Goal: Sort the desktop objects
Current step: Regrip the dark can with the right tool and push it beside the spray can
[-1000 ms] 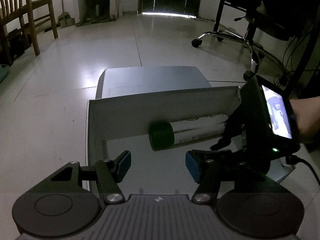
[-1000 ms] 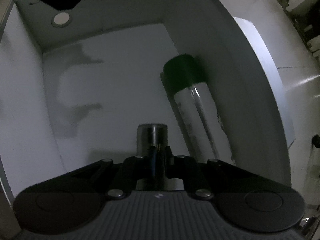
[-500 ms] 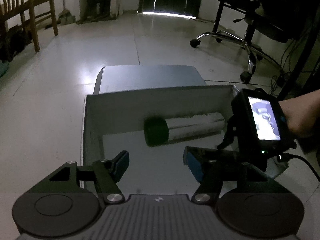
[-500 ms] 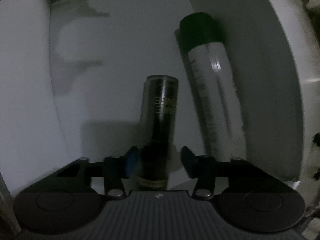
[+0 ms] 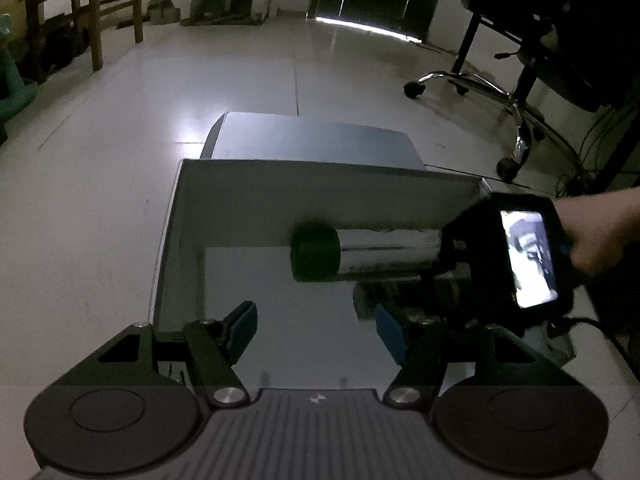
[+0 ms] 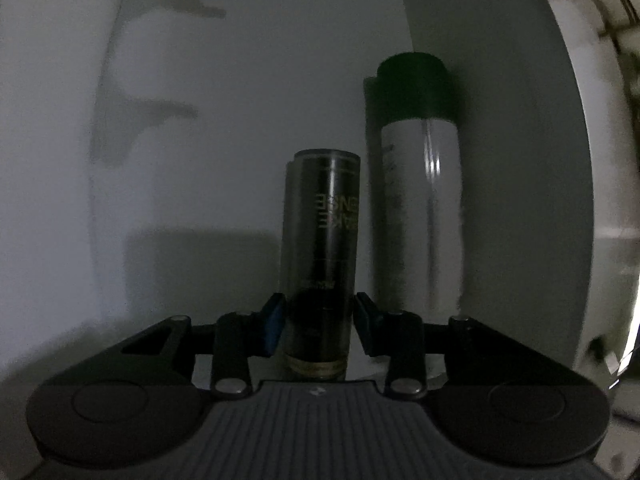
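A white open box (image 5: 248, 200) holds a white spray can with a dark green cap (image 5: 360, 254), lying along the far wall; it also shows in the right wrist view (image 6: 420, 184). A dark cylindrical bottle (image 6: 322, 248) lies on the box floor (image 6: 224, 128) beside the can. My right gripper (image 6: 318, 322) is open, its fingers on either side of the bottle's near end with small gaps. It shows in the left wrist view as a black body with a lit screen (image 5: 516, 256). My left gripper (image 5: 314, 326) is open and empty above the box's near edge.
The box lid (image 5: 312, 140) lies open behind the box. The box stands on a pale tiled floor (image 5: 120, 120). An office chair base (image 5: 500, 92) is at the far right, a wooden chair (image 5: 80, 4) at the far left. Cables hang at the right.
My right gripper has opened and let go of the dark bottle, which now lies in the box beside the spray can. The right gripper has drawn back. The left gripper stays open.
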The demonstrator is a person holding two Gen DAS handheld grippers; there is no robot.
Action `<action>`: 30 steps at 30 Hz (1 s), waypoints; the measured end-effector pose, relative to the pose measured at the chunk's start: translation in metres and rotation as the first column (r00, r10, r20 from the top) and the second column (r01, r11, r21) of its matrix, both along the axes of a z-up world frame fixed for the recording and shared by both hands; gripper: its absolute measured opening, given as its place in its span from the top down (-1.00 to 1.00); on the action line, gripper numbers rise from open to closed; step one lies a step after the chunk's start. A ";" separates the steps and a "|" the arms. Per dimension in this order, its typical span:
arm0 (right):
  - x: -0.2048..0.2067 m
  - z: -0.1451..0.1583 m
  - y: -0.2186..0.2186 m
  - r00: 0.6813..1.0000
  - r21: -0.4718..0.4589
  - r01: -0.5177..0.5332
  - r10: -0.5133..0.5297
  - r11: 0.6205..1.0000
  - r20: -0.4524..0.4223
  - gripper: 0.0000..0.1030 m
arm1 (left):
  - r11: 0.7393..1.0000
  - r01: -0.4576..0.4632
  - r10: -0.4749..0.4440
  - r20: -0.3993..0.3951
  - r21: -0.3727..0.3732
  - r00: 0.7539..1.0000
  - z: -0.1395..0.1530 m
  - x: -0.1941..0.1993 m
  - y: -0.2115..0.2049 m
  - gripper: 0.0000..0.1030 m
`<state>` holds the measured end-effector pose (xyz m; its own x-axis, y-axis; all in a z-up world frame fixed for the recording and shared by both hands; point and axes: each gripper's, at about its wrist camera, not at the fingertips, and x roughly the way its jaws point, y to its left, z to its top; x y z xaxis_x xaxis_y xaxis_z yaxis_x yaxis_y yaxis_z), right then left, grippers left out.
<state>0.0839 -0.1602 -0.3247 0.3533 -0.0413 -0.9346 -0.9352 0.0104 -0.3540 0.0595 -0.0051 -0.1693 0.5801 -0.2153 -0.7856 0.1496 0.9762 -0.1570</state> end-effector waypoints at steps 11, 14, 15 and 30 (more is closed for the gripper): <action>0.025 0.013 0.004 0.996 -0.007 -0.074 0.074 0.997 0.043 0.27 | 1.000 0.011 -0.011 0.000 0.006 1.000 -0.002 -0.004 -0.006 -0.22; 0.031 0.017 0.004 0.996 -0.004 -0.074 0.074 0.997 0.044 0.28 | 1.000 0.008 -0.008 -0.001 0.006 1.000 -0.002 -0.004 -0.006 -0.22; 0.033 0.018 0.004 0.997 -0.004 -0.070 0.070 0.998 0.041 0.28 | 1.000 0.008 -0.008 -0.001 0.006 1.000 -0.002 -0.004 -0.007 -0.22; 0.070 0.046 -0.004 0.995 0.014 -0.050 0.049 0.999 0.092 0.14 | 1.000 0.004 -0.004 -0.004 0.006 1.000 -0.002 -0.003 -0.006 -0.22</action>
<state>0.1538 -0.1638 -0.2786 0.4384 -0.0067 -0.8988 -0.8985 -0.0286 -0.4381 0.0566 -0.0114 -0.1710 0.5758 -0.2125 -0.7895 0.1524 0.9766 -0.1517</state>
